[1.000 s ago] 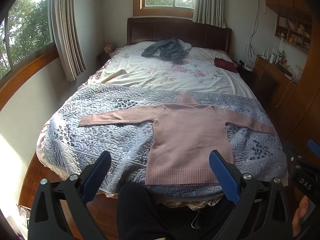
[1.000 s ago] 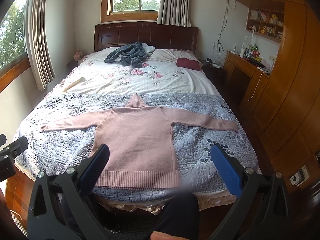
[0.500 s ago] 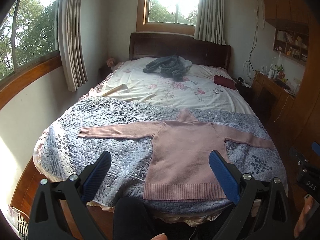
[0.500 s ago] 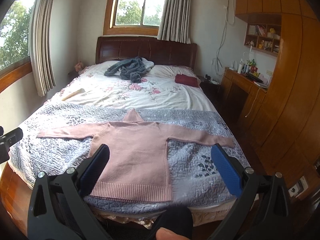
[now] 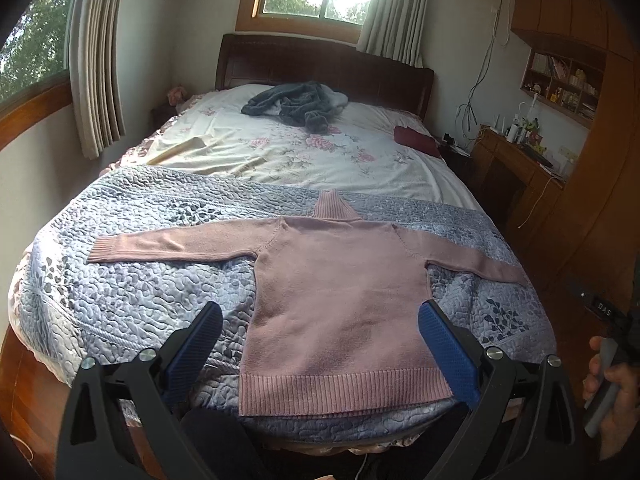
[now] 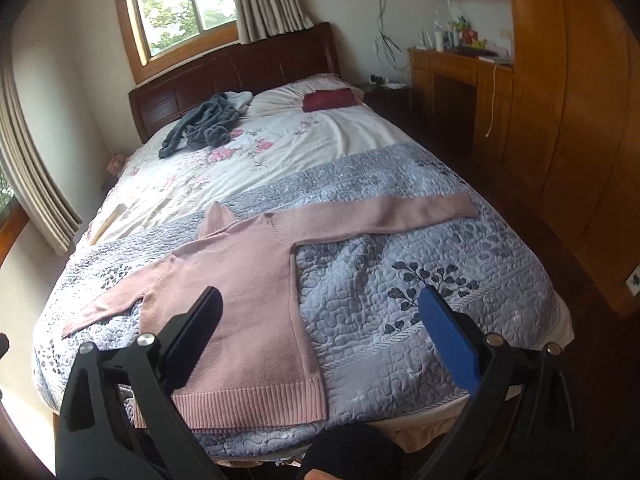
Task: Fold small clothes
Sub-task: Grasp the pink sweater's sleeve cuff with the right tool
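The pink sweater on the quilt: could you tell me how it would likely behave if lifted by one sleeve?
The pink sweater lies flat and limp, so it would probably droop and trail. Its knit with ribbed hem looks soft, likely stretching a little. The textured quilt may drag on it slightly.

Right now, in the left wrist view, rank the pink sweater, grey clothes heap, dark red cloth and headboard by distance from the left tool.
1. Pink knitted sweater, directly ahead.
2. Dark red folded cloth, far right.
3. Crumpled grey clothes heap, by the pillows.
4. Dark wooden headboard, farthest.
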A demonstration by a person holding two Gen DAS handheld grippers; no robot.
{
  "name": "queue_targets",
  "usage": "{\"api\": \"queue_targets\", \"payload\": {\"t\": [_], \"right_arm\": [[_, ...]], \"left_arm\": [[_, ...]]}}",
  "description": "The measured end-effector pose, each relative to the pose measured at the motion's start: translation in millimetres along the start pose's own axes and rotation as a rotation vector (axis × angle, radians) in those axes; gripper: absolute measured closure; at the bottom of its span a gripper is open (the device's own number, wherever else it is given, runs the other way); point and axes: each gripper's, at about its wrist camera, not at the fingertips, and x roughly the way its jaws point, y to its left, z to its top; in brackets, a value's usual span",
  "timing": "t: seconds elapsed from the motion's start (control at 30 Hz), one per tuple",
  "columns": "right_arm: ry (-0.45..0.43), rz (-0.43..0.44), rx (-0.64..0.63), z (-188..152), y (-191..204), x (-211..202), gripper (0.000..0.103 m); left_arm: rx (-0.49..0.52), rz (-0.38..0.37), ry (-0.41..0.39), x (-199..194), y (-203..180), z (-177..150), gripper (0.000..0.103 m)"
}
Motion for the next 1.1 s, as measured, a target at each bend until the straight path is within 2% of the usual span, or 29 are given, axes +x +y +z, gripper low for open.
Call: {"api": "queue_targets", "payload": {"t": [0.07,0.13,0.2,0.3,0.4,0.5,0.63,0.73,0.83,0.93,1.1], "right_arm": [[0.073,0.010,0.077,2.6,-28.1,35.3,0.041],[0.130,0.019,0.178,3.7,-60.9,70.1,0.045],[0.177,0.052,0.302,4.7,-95.1,103.9,0.055],[0.207,0.107,0.497,6.6,-148.7,155.3,0.060],[0.200,0.182,0.701,12.3,-204.0,203.5,0.061],[0.148,0.233,0.882,24.2,-259.1,245.9,0.062],[0.077,0.289,1.067,41.8,-318.8,297.8,0.067],[0.056,0.282,1.149,51.5,-347.4,330.4,0.067],[0.061,0.233,1.206,53.0,-368.0,356.8,0.067],[0.087,0.177,1.208,54.5,-375.7,375.2,0.067],[0.078,0.145,1.209,63.1,-379.5,392.5,0.069]], "left_arm": [[-0.012,0.017,0.017,20.1,3.1,1.5,0.004],[-0.005,0.063,0.028,40.6,3.9,3.1,0.004],[0.002,0.079,0.055,62.4,3.9,4.4,0.004],[-0.009,0.056,0.089,88.6,3.8,8.8,0.004],[-0.041,0.012,0.076,106.6,2.1,16.2,0.004],[-0.075,-0.014,0.047,127.0,-3.8,23.3,0.004],[-0.137,-0.054,0.059,162.3,-11.6,28.0,0.004],[-0.161,-0.080,0.087,188.1,-18.2,27.4,0.004],[-0.173,-0.091,0.117,209.5,-21.3,24.1,0.004],[-0.182,-0.085,0.143,226.2,-18.5,20.0,0.004],[-0.225,-0.076,0.180,241.9,-3.0,14.0,0.004]]}}
